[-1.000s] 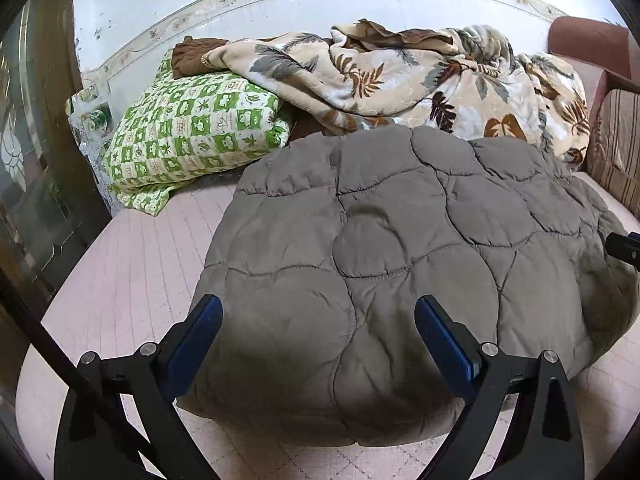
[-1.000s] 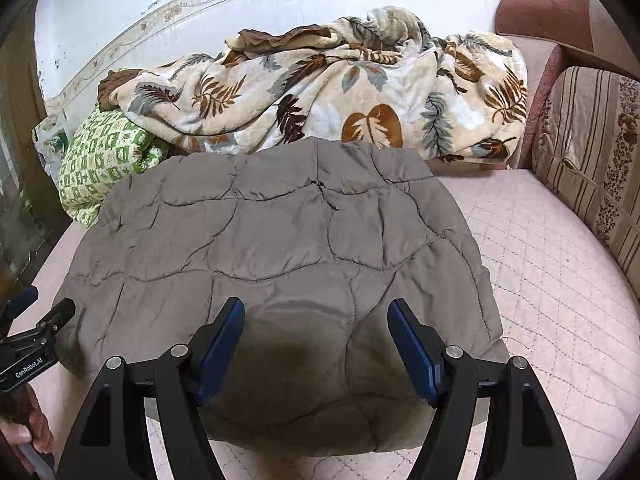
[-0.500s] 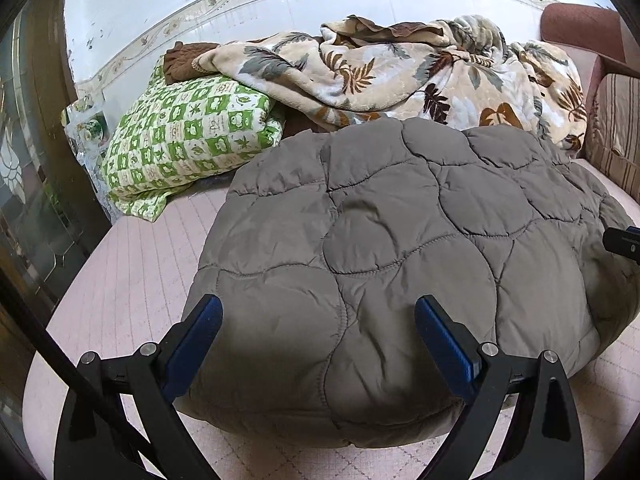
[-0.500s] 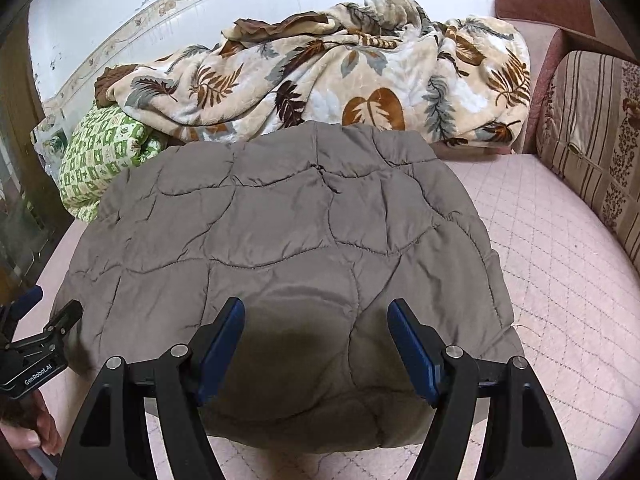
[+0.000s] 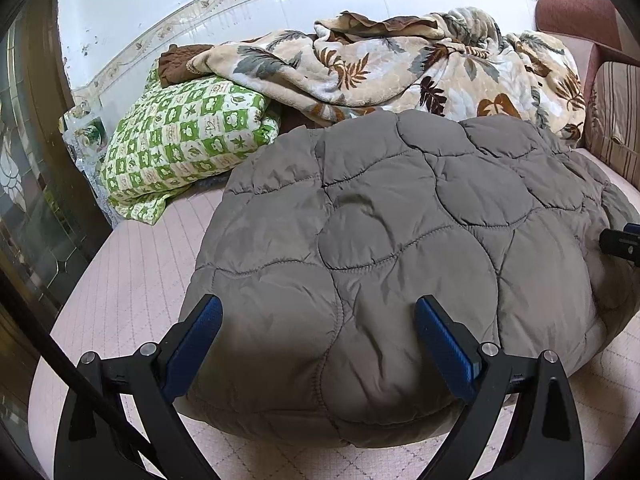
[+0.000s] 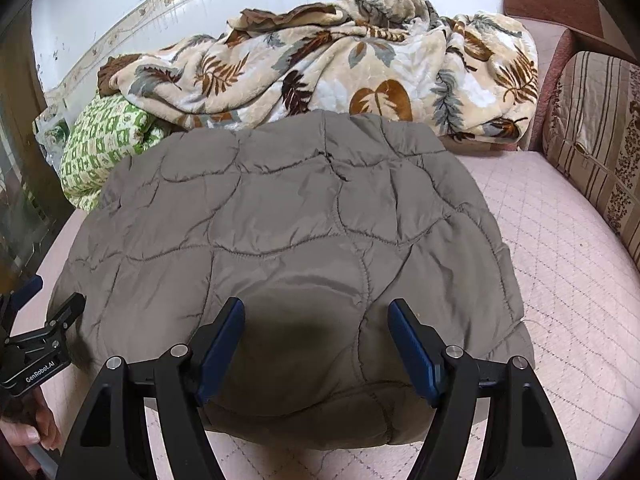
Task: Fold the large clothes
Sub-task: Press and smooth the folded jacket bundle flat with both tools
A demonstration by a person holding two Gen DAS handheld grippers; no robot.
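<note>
Jacket (image 5: 400, 248), grey-brown and quilted, lay folded into a thick, rounded bundle on the pink bed (image 5: 132, 248), taking up the middle of both views. Behind it, against the white wall (image 5: 200, 0), a leaf-patterned blanket (image 5: 400, 64) sat crumpled in a heap, and a green checked pillow (image 5: 184, 140) rested to its left, partly under the blanket's edge. A striped cushion (image 6: 592, 128) leaned at the right side of the bed, well apart from the jacket. The left gripper (image 5: 318, 340) hovered over the near edge of the jacket with its blue pads (image 5: 192, 344) spread wide, holding nothing; whether the pads grazed the fabric could not be told. The right gripper (image 6: 316, 340) hung over the near right part of the bundle, its jaws likewise wide apart and empty, casting a dark shadow on the cloth between them. In the right view the left gripper showed at the lower left edge, just beside the jacket's left side, with a person's hand (image 6: 28, 428) beneath it. The jacket's right corner (image 6: 516, 332) lay flat on the bed.
</note>
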